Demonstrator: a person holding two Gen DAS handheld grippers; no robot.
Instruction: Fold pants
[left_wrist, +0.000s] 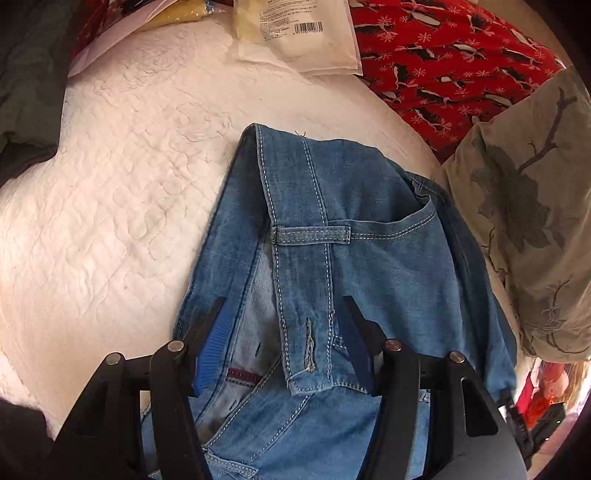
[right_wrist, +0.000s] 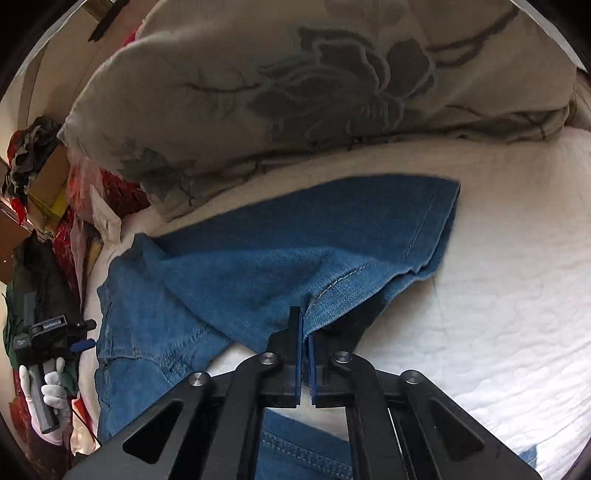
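Note:
Blue denim pants (left_wrist: 369, 258) lie on a white quilted bed cover (left_wrist: 110, 192), waistband and belt loop facing up. My left gripper (left_wrist: 282, 328) hangs open just above the waistband, a blue pad on either side of the band and neither pressing on it. In the right wrist view a pant leg (right_wrist: 295, 240) is folded over the rest of the denim. My right gripper (right_wrist: 306, 325) is shut on the stitched hem at that leg's edge and holds it raised off the cover. A white-gloved hand (right_wrist: 51, 391) holds the left gripper (right_wrist: 85, 335) at the far left.
A beige floral pillow (right_wrist: 295, 92) lies close behind the pants, and it also shows at the right (left_wrist: 524, 221). Red patterned fabric (left_wrist: 461, 55) and a plastic packet with a barcode (left_wrist: 295, 33) sit at the far edge. A dark garment (left_wrist: 26, 92) lies at the left.

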